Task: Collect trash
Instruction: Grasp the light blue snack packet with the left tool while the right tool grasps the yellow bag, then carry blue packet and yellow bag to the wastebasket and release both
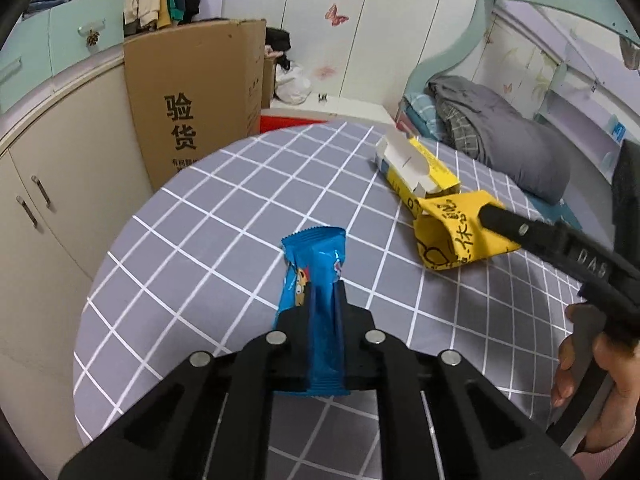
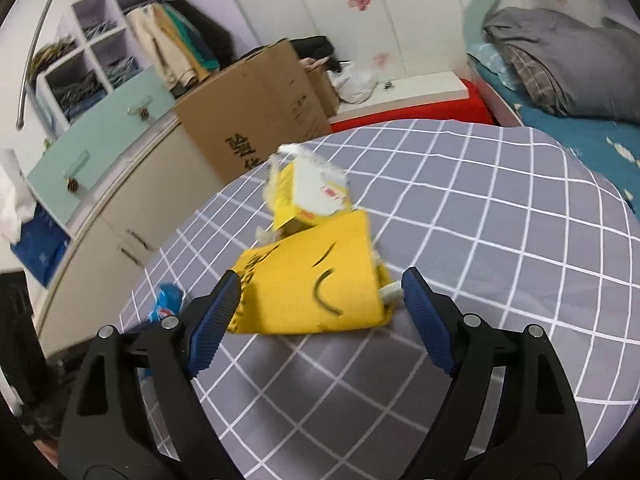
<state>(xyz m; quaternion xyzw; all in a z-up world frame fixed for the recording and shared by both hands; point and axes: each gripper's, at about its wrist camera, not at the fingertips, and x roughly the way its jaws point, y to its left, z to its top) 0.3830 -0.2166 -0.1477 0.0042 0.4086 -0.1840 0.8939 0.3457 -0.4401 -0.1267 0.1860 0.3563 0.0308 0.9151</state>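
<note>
from my left wrist: my left gripper [image 1: 320, 320] is clamped on the crinkly blue foil snack wrapper [image 1: 314, 280] above the grey checked tablecloth [image 1: 200, 240] (light, slippery). from my right wrist: my right gripper [image 2: 320, 304] is spread around the flattened yellow paper cup [image 2: 316, 284], soft, best pinched across its sides.

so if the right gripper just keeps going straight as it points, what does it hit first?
The flattened yellow paper cup: it lies between the open fingers of the right gripper, dead ahead on the checked cloth. The torn yellow carton sits just behind it. Depth is approximate.
</note>
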